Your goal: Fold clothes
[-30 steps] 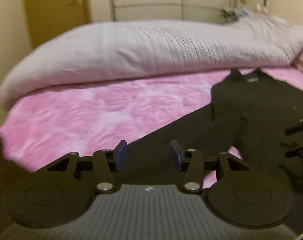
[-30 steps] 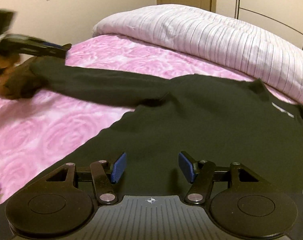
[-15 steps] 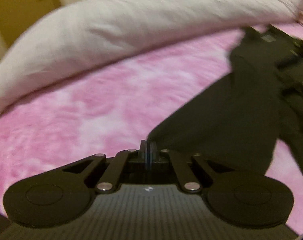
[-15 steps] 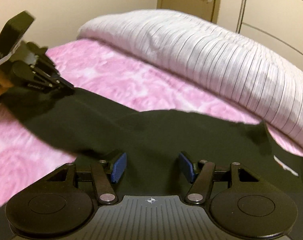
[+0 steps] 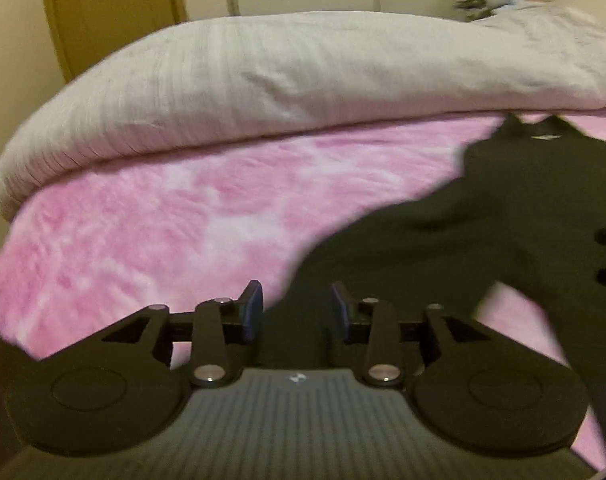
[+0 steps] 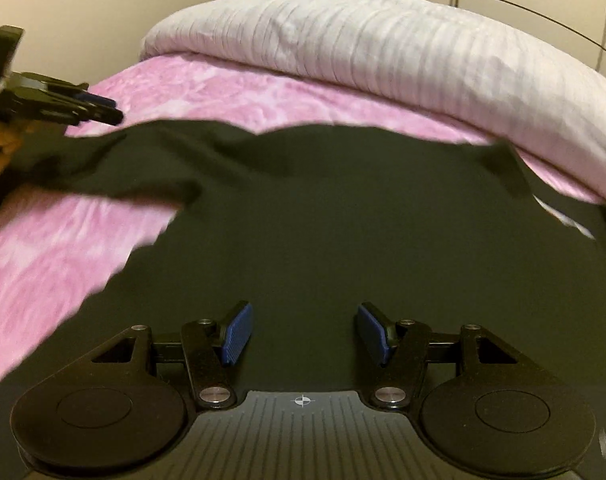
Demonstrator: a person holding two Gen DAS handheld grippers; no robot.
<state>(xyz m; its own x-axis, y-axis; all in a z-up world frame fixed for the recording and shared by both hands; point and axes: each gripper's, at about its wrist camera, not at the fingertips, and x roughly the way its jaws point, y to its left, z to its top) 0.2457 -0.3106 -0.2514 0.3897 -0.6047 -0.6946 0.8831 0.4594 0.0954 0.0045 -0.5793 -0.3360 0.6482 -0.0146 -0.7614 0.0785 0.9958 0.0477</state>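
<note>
Jaws of the left gripper (image 5: 296, 312) stand apart, with a black sleeve (image 5: 403, 248) lying between and just beyond the blue pads; none of the cloth is pinched. Jaws of the right gripper (image 6: 302, 334) also stand apart, poised over the body of the black garment (image 6: 343, 220), holding nothing. Garment lies spread on the pink bedspread (image 6: 63, 248), its collar toward the far side near the pale striped duvet (image 6: 383, 40), which is heaped along the far edge of the bed. Sleeve runs from the body out toward the left gripper. Brown door (image 5: 103, 12) stands behind the bed in the left view.
</note>
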